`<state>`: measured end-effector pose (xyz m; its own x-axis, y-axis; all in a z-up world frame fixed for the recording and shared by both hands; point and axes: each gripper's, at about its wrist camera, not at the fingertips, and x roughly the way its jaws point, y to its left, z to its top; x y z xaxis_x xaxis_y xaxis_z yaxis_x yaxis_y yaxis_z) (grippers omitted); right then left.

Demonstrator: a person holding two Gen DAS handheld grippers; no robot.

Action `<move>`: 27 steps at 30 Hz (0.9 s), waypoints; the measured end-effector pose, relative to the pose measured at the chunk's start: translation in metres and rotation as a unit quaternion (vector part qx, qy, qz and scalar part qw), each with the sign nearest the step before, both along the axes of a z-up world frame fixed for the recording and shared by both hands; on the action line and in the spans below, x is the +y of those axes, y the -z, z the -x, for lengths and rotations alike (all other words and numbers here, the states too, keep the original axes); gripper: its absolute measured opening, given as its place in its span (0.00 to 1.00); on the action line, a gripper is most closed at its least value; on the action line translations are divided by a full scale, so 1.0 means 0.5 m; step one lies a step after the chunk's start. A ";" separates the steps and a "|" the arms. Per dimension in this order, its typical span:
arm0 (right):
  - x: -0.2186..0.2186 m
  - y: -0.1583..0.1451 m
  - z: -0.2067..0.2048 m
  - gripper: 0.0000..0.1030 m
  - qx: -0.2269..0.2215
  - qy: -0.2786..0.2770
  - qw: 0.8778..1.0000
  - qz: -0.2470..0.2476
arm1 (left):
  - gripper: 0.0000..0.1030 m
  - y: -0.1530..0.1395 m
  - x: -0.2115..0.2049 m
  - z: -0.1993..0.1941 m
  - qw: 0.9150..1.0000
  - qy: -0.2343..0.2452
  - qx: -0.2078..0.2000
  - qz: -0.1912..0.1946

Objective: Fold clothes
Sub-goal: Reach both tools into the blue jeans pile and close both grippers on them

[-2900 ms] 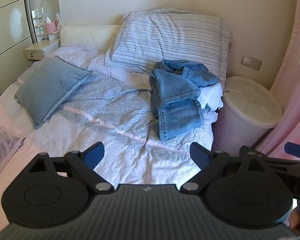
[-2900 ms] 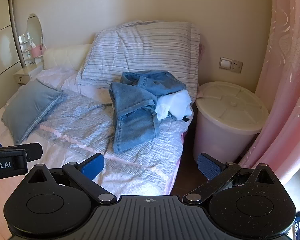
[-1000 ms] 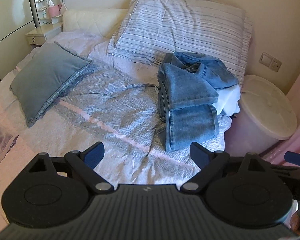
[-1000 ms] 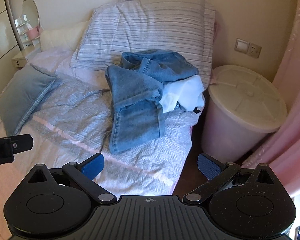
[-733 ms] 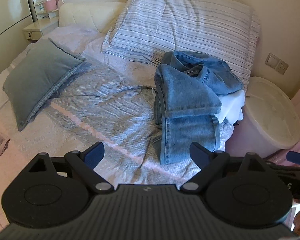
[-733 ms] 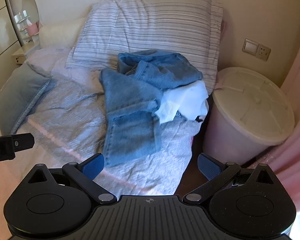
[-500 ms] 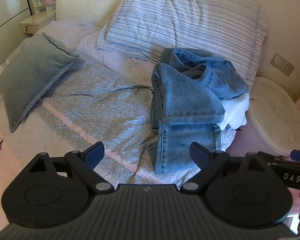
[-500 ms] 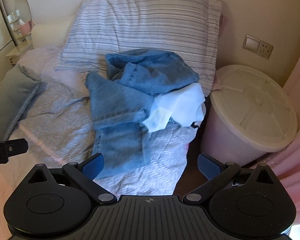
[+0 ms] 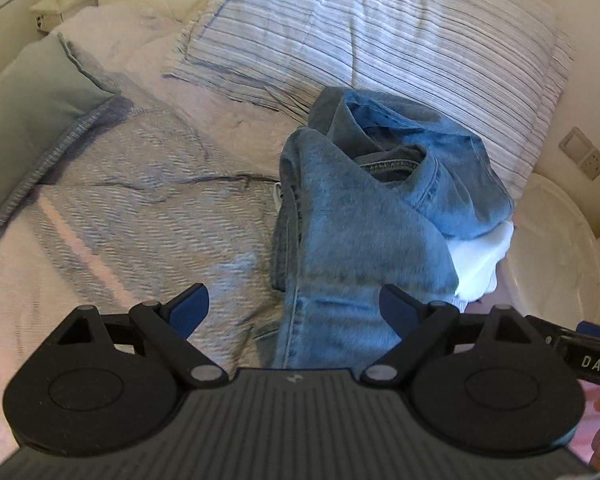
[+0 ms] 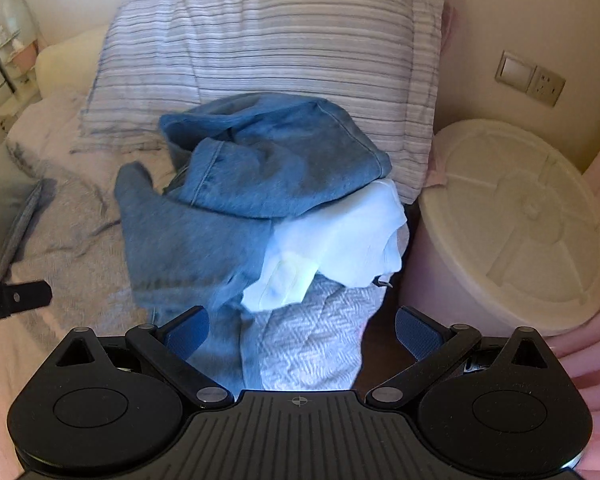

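Grippers first: my left gripper (image 9: 294, 308) sits nearest the lens with its blue-padded fingers spread wide and nothing between them, and my right gripper (image 10: 302, 330) is likewise spread wide and empty. I see the left gripper poised over the lower leg of the jeans (image 9: 360, 240); whether a pad touches the cloth I cannot tell. From the right wrist view the right gripper is over the edge of the bed (image 10: 312, 344), with the grey herringbone cover (image 9: 148, 216) directly ahead of its fingers.

Just beyond, I note the jeans lying in a loose heap on the cover, one leg stretched toward me and the rest bunched and folded over on itself. A white garment (image 10: 340, 236) lies tucked under the right side of the denim heap, hanging toward the bed's edge. Part of the other gripper's body shows at the lower right margin of the left view and at the left margin of the right view.

Farther back, a striped pillow (image 9: 380, 36) stands propped behind the clothes. A grey-blue cushion (image 9: 28, 120) lies to the left on the bed. Right of the bed stands a round pale bin with a white lid (image 10: 520, 220), just beside the mattress. A wall socket plate (image 10: 530, 78) is fixed on the wall above it.
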<state>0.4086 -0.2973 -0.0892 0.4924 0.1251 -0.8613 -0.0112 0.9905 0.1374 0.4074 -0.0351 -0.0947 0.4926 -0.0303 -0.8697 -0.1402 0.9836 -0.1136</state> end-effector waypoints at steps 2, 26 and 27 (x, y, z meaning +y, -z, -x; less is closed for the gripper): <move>-0.018 0.014 -0.031 0.99 0.010 0.014 0.999 -0.027 | 0.88 0.014 -0.001 -0.028 1.000 -0.007 0.006 0.009; -0.181 0.264 -0.295 0.47 0.114 0.339 0.842 -0.404 | 0.87 0.188 0.066 -0.289 0.976 -0.152 0.035 0.149; -0.179 0.262 -0.297 0.43 0.111 0.334 0.845 -0.403 | 0.84 0.200 0.069 -0.291 0.975 -0.149 0.040 0.159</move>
